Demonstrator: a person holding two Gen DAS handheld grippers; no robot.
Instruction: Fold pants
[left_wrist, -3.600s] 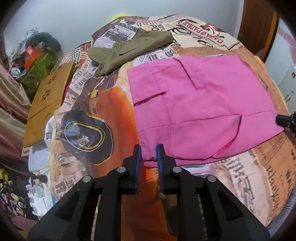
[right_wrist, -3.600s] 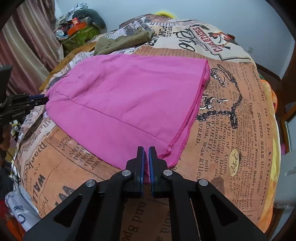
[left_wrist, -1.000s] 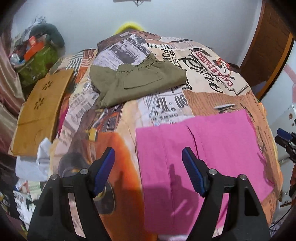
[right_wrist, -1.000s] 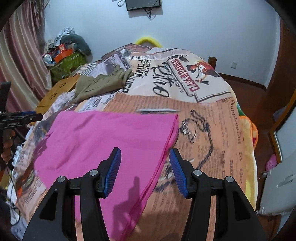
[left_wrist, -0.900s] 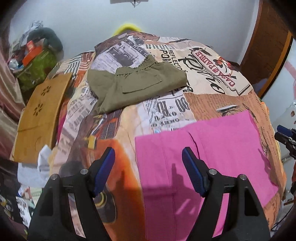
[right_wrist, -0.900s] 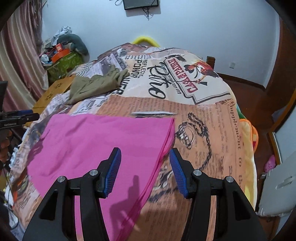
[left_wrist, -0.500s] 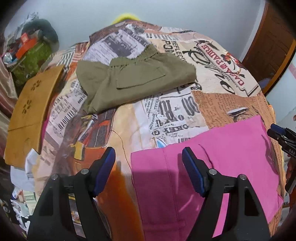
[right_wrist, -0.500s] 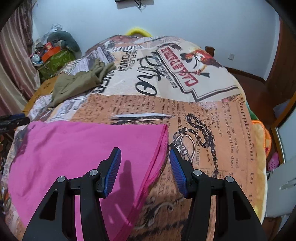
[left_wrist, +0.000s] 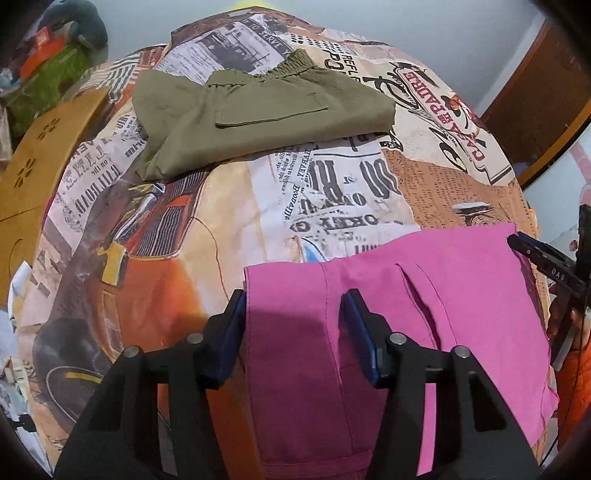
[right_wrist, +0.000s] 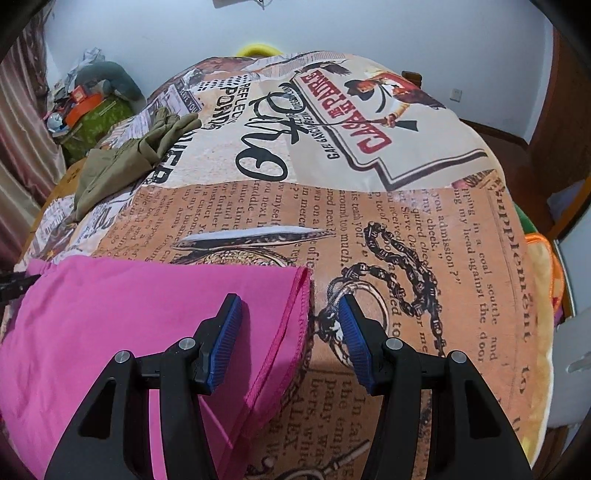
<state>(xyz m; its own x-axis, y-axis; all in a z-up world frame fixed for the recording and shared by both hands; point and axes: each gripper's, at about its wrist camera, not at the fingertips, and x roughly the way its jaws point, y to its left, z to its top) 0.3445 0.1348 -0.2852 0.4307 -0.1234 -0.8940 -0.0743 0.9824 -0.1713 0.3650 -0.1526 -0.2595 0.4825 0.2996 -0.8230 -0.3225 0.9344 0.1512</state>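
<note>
Spread over the bed, a newspaper-collage bedspread fills both views, under a pale wall. On it lie the pink pants, already doubled into a flat rectangle toward 5 o'clock in the left wrist view and 8 o'clock in the right. Folded olive shorts sit well apart at 12 o'clock.

The pink cloth looks light, thin and limp, likely to sag and slide, so the far corners seem the best holds. The left gripper straddles the far-left corner, its jaws closing about the fabric but not yet pinching it. The right gripper stands half open over the stitched hem corner, gripping nothing.

Legible print includes "CASA di PADRE", "Supplement" at 3 o'clock, and "DAS" on the opposite gripper's finger.
</note>
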